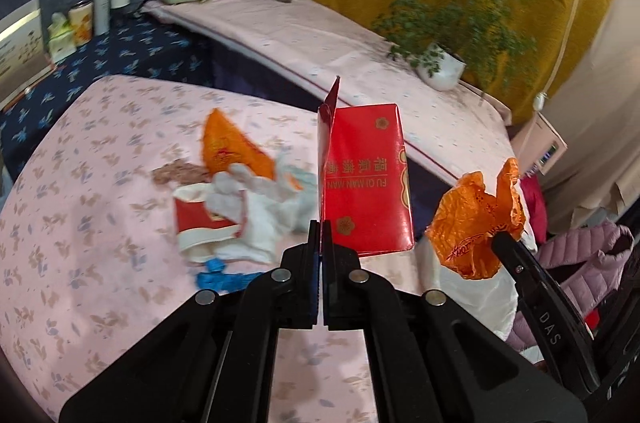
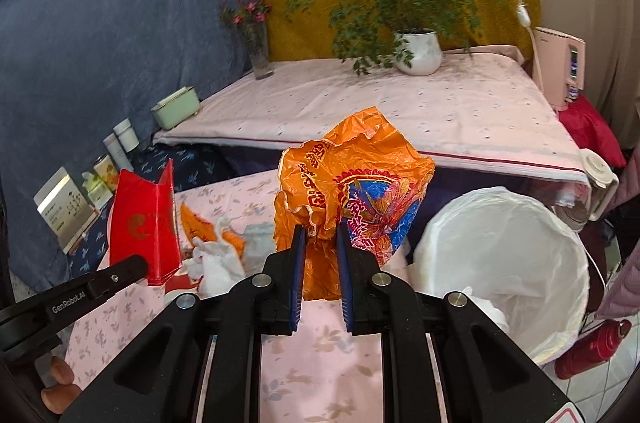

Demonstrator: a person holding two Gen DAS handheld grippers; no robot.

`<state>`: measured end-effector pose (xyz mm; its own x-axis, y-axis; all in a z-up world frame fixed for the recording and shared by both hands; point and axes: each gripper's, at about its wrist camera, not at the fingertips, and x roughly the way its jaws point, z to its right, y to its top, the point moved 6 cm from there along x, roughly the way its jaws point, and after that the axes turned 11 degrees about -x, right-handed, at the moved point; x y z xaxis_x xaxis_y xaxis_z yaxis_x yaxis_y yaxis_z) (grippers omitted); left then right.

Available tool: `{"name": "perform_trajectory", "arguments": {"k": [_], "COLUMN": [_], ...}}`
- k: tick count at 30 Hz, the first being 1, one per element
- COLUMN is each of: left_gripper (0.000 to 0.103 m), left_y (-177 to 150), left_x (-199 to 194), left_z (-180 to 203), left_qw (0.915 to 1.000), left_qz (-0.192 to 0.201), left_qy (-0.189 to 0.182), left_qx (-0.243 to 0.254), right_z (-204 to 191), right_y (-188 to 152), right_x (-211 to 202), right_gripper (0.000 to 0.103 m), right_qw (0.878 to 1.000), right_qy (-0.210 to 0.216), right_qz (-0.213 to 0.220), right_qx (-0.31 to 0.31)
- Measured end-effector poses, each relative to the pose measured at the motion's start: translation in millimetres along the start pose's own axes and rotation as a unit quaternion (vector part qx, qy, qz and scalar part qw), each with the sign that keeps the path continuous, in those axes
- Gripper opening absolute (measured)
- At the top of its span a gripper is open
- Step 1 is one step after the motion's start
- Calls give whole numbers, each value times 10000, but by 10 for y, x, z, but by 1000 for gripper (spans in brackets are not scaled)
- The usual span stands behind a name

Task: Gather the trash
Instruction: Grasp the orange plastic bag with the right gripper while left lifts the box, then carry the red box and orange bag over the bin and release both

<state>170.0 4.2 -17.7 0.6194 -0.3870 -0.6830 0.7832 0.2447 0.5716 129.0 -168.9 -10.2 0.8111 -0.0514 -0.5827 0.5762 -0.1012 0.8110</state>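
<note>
Above table: left gripper (image 1: 320,223) pinches red envelope (image 1: 366,179); right gripper (image 2: 321,231) clamps orange wrapper (image 2: 352,179).

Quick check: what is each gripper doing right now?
Left gripper: shut on the red packet.
Right gripper: shut on the orange wrapper.

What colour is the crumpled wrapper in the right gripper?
Orange wrapper with a red-and-blue printed emblem, clearest in the right wrist view.

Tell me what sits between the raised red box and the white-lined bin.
In the right wrist view, the orange wrapper clamped in the right gripper hangs between the red box and the bin.
</note>
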Motion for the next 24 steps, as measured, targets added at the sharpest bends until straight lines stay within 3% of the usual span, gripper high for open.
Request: {"name": "perform_trajectory", "arguments": {"k": [10, 24], "left_gripper": [0, 0], "left_y": [-300, -762], "left_x": [204, 609], "left_z": [900, 1750], "left_qw": [9959, 9820], "left_qz": [-242, -799], "left_qy": [-486, -918], "left_qx": [726, 1446], "right_z": [767, 1574], "right_y": [-76, -392], "right_x": [-211, -339], "right_gripper": [15, 15], "right_qw": [9977, 9903], "right_qy": [-479, -936], "right_qz": [102, 3], "right_qx": [460, 1029]}}
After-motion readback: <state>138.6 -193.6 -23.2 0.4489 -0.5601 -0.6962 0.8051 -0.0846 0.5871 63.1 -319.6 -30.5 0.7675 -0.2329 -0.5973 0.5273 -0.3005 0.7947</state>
